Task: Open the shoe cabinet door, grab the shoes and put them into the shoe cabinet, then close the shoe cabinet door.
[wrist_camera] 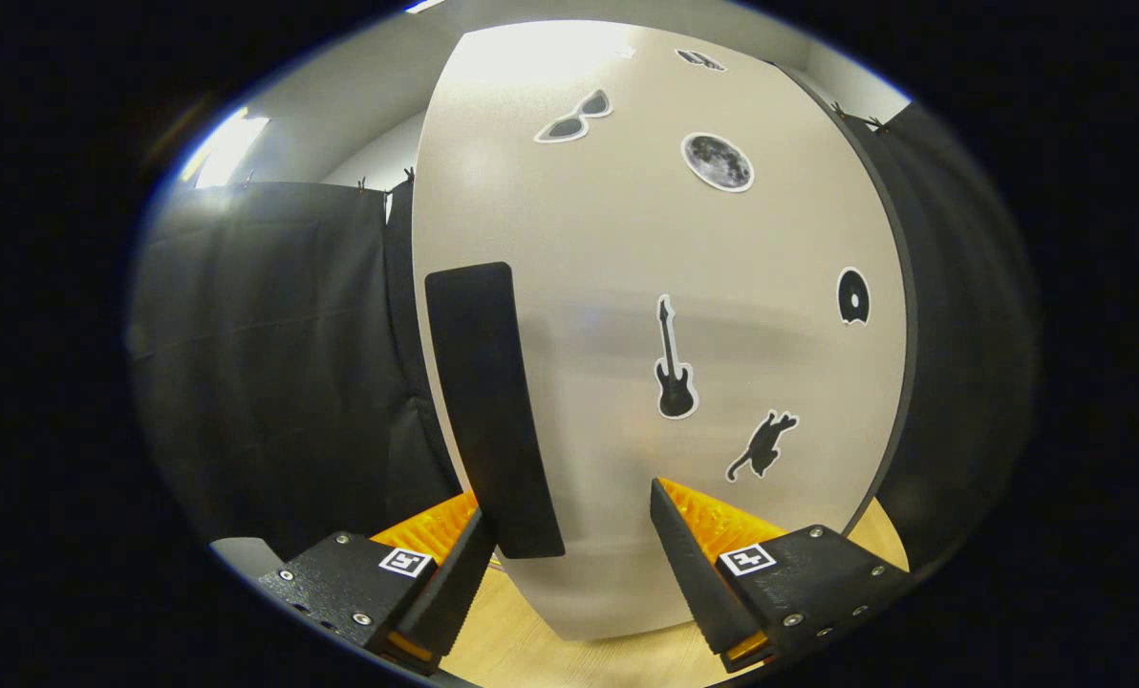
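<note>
Your gripper (569, 554) faces the shoe cabinet door (627, 287), a smooth, matte beige panel with a thin dark edge band down its right side. The fisheye lens bows it into an oval. Your fingers are spread wide with nothing pinched between them. Each has a ribbed, sawtooth inner pad, a blocky screwed housing behind it, and a small square marker tag on top.

The door handle (491, 411) is a long, flat, dark rectangular bar with a soft felt-like surface, standing upright near the door's left edge. Its lower end sits just ahead of your left finger (455, 583), close beside the tip; whether they touch cannot be told. Your right finger (689, 564) stands well apart from the handle, in front of bare door surface.

Flat die-cut stickers dot the panel: a guitar (675, 368) straight beyond the gap between your fingers, a cat silhouette (763, 444) just above the right finger, a round moon (718, 161) and a pair of sunglasses (575, 117) higher up, and a disc shape (853, 296) near the right edge.

Below the door's bottom edge runs a pale wood-grain floor (569, 650). Wrinkled black cloth (273, 363) hangs to the left of the cabinet.
</note>
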`<state>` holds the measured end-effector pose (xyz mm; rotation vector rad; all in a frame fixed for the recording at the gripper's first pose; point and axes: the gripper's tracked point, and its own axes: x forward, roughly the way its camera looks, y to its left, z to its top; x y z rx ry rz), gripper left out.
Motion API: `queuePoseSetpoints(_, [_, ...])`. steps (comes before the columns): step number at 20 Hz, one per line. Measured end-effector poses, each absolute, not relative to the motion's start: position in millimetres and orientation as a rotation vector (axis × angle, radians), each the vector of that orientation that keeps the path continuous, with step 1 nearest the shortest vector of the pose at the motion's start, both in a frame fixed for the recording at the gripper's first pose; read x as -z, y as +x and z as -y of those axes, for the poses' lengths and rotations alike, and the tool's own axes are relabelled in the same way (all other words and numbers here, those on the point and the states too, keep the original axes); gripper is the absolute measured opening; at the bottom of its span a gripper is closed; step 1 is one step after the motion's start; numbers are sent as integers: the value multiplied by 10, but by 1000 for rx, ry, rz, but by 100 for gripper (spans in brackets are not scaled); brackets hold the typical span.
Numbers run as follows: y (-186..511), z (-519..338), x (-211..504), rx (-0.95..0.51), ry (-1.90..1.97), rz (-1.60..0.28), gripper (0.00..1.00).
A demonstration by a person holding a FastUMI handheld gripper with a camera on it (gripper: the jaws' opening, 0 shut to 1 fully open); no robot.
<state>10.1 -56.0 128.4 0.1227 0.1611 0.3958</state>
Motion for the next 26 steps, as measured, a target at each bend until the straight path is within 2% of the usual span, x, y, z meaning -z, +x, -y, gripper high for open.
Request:
queuePoseSetpoints(15, [347, 447, -1220, -187, 92, -81, 95])
queuePoseSetpoints(26, [376, 436, -1203, -156, 72, -67, 96])
